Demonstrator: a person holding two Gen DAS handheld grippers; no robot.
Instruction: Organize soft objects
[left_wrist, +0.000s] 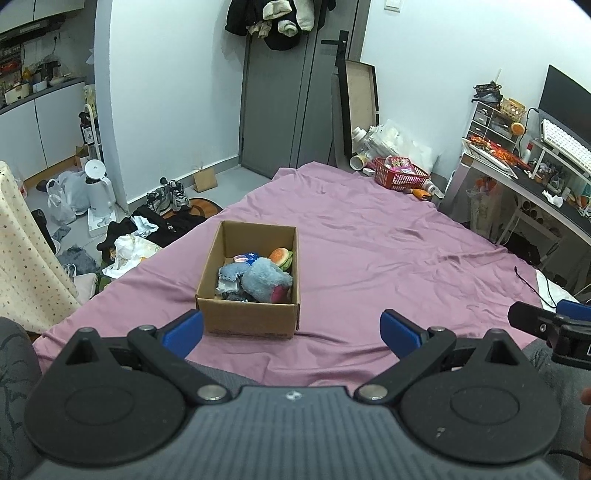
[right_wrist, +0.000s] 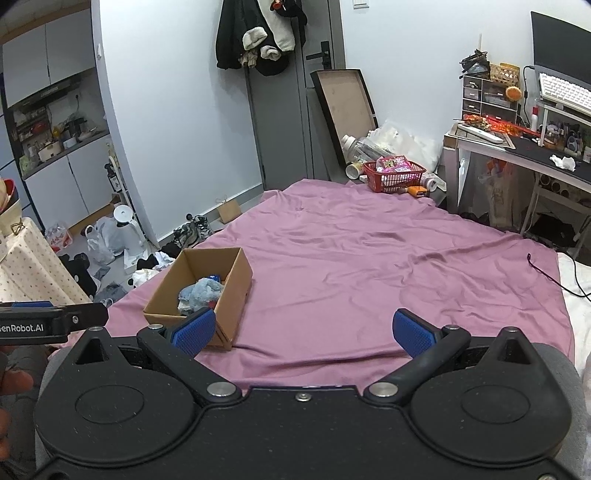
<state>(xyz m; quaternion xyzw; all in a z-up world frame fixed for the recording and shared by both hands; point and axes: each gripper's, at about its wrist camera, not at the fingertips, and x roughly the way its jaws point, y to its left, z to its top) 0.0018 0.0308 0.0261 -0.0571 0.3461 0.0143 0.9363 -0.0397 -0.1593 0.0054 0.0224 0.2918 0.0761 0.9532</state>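
A wrinkled mauve bedsheet (left_wrist: 369, 251) covers the flat work surface. On it stands a rectangular corrugated cardboard box (left_wrist: 251, 317), open-topped, containing a fuzzy blue plush toy (left_wrist: 264, 278) and a round burger plush (left_wrist: 280, 255). The left gripper (left_wrist: 291, 330), jaws wide and empty, faces the box's near wall. The right gripper (right_wrist: 304, 330), jaws wide and empty, has the box beside its left pad.

We see a purple sheet (left_wrist: 369, 258) spread out, a red basket (left_wrist: 400, 173) at its far edge, a white kettle (left_wrist: 99, 192) and sneakers (left_wrist: 170, 197) on the floor, and dark coats (left_wrist: 273, 22) hanging on the grey door (left_wrist: 280, 110).
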